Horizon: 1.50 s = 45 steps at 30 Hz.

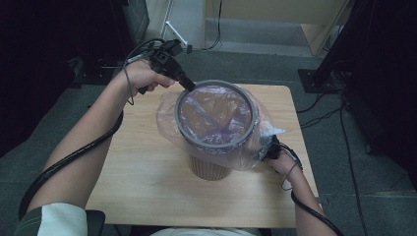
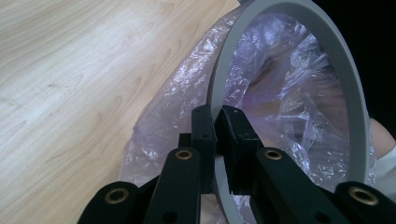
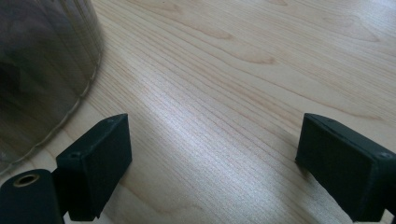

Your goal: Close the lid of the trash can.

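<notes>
Our left gripper [image 2: 218, 122] pinches the grey ring [image 2: 348, 93] over the bag [image 2: 177, 107] — one tug could tear that film. Our right gripper [image 3: 212, 163] gapes empty, so the bin [image 1: 209, 167] might tip.

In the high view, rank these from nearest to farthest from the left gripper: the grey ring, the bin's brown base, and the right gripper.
From the left gripper:
1. Grey ring, clamped at its far-left edge.
2. Brown base, below the ring, toward the person.
3. Right gripper, across the bin at the bag's right side.
</notes>
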Each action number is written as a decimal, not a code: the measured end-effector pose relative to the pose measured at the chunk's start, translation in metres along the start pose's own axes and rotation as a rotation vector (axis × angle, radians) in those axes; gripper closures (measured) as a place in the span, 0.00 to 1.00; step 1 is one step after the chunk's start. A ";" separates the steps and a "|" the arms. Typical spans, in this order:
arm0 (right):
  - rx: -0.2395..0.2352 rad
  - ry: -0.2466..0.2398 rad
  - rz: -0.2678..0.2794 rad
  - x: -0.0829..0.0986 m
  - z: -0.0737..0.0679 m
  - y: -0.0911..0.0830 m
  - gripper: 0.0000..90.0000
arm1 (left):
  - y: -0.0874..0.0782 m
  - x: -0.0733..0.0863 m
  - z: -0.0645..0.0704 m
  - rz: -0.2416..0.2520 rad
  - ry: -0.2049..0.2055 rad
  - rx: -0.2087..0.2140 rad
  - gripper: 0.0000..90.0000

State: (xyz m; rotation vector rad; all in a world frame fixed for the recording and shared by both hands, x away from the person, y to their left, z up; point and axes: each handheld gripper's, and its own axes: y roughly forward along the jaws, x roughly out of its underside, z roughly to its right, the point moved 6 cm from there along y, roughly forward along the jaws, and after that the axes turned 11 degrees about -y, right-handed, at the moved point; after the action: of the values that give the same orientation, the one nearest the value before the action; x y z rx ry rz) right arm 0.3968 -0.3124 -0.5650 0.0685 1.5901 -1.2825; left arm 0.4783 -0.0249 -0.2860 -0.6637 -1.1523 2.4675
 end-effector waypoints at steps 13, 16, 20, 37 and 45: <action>0.000 0.000 0.001 0.000 0.000 0.000 0.12 | 0.006 0.000 0.003 0.001 0.030 -0.001 0.92; 0.000 0.001 0.001 0.000 0.000 0.000 0.12 | 0.006 0.000 0.004 0.013 0.038 -0.002 0.92; 0.000 0.000 0.001 0.000 0.000 0.000 0.12 | 0.005 -0.001 0.004 0.015 0.044 -0.002 0.87; 0.000 0.000 0.001 0.000 0.000 0.000 0.12 | -0.011 0.003 -0.002 0.059 0.046 0.000 0.90; 0.000 0.000 0.000 0.000 0.000 0.000 0.12 | -0.006 0.003 0.000 0.043 0.048 0.021 0.94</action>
State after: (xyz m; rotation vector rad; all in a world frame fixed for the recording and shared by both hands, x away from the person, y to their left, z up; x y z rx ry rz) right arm 0.3968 -0.3123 -0.5651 0.0689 1.5906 -1.2819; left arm 0.4763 -0.0203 -0.2821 -0.7453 -1.1038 2.4816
